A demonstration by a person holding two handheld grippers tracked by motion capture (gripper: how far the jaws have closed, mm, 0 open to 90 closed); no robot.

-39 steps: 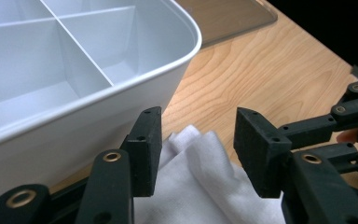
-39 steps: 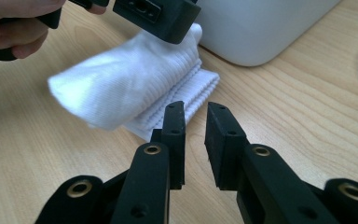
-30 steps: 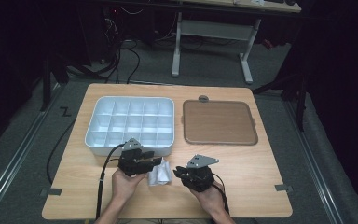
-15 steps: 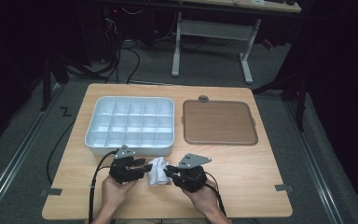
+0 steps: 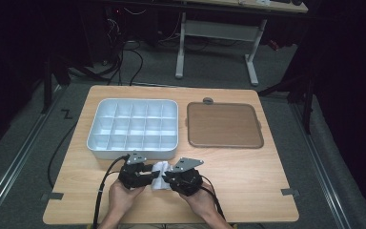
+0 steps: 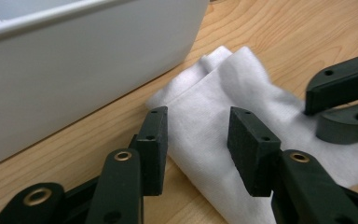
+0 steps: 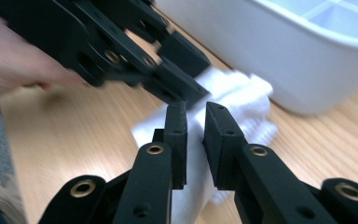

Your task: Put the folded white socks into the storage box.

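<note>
No brand, label or legible writing is seen on any item. A light wooden table [image 5: 248,191] is shown standing on grey carpet in a dark room, with the white legs of a second table [image 5: 217,43] behind it and black cables [image 5: 119,57] trailing across the floor at the rear. A white tray [image 5: 132,128], divided into small compartments, is set on the left half of the table, and a brown lid [image 5: 224,125] is laid flat just beside it on the right, with a small grey round object [image 5: 208,100] at its far edge. The white cloth [image 5: 158,172] is found crumpled on the table near the front edge, just in front of the tray wall [image 6: 74,74] and between the two grippers. The left gripper [image 6: 196,140] is held about half open over the cloth, its jaws having just been closing, with cloth lying between the pads but not pressed. The right gripper [image 7: 195,140] is narrowed to a slim gap above the cloth; whether any fabric is pinched cannot be told. The tray wall is seen close behind the cloth in both gripper views.
</note>
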